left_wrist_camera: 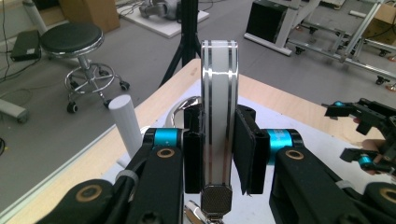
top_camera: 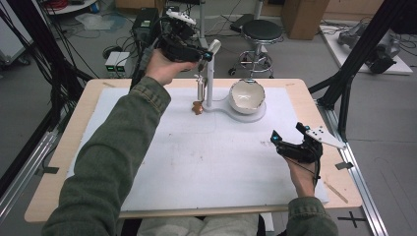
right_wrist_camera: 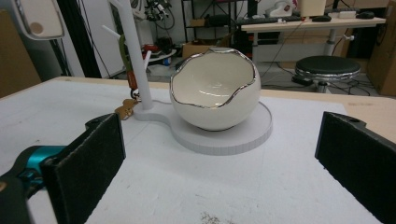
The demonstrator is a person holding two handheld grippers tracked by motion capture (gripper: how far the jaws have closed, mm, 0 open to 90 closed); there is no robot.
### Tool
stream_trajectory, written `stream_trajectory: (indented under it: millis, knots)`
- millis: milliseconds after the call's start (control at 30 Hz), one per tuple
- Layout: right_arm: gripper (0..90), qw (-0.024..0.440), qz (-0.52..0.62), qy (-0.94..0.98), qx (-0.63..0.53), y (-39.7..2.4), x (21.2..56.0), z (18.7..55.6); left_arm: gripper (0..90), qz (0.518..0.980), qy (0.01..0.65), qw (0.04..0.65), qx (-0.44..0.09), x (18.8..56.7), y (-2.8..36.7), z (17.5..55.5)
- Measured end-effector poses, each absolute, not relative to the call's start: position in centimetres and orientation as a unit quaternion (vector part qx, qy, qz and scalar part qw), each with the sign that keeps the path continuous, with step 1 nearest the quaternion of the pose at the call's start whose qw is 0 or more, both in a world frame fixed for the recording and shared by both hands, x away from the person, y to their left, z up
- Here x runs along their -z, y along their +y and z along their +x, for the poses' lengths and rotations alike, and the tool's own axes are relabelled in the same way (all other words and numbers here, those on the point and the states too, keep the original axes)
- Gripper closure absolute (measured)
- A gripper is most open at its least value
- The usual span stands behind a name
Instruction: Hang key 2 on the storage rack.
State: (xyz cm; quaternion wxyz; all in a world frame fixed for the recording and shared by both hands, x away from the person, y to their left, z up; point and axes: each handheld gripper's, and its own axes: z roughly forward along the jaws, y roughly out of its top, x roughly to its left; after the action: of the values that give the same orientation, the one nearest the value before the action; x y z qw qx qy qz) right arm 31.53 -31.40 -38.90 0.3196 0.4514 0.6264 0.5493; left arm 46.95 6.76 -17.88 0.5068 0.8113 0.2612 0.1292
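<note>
My left gripper (top_camera: 205,53) is raised at the far side of the table, shut on a white bangle (left_wrist_camera: 219,112) with silver stripes, held edge-on between its pads (left_wrist_camera: 245,149). The bangle (top_camera: 214,46) sits beside the top of a white peg stand (top_camera: 209,83). One white peg (left_wrist_camera: 126,119) shows just left of the jaws. The stand's flat base (right_wrist_camera: 233,135) carries a white egg-shaped bowl (right_wrist_camera: 215,93) with a silver rim. My right gripper (top_camera: 287,132) hovers open at the table's right, its pads (right_wrist_camera: 88,158) wide apart and aimed at the bowl (top_camera: 247,96).
A strap with a brown charm (right_wrist_camera: 125,109) hangs from the stand (right_wrist_camera: 133,56) down to the white mat (top_camera: 196,157). The bangle (right_wrist_camera: 39,18) shows at the upper left of the right gripper view. A black stool (top_camera: 262,32) and cables stand beyond the table.
</note>
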Motion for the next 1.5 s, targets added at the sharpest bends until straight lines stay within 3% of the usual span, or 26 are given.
stream_trajectory:
  millis: [500,1500]
  knots:
    - [0.5,0.319,0.454,0.624,-0.551,-31.6,38.9,31.4,74.6,0.785,0.3,0.528,-0.124,19.0,4.5,49.8]
    - [0.5,0.32,0.467,0.611,-0.554,-32.4,38.9,30.9,74.5,0.729,0.357,0.575,-0.103,22.3,4.5,54.0]
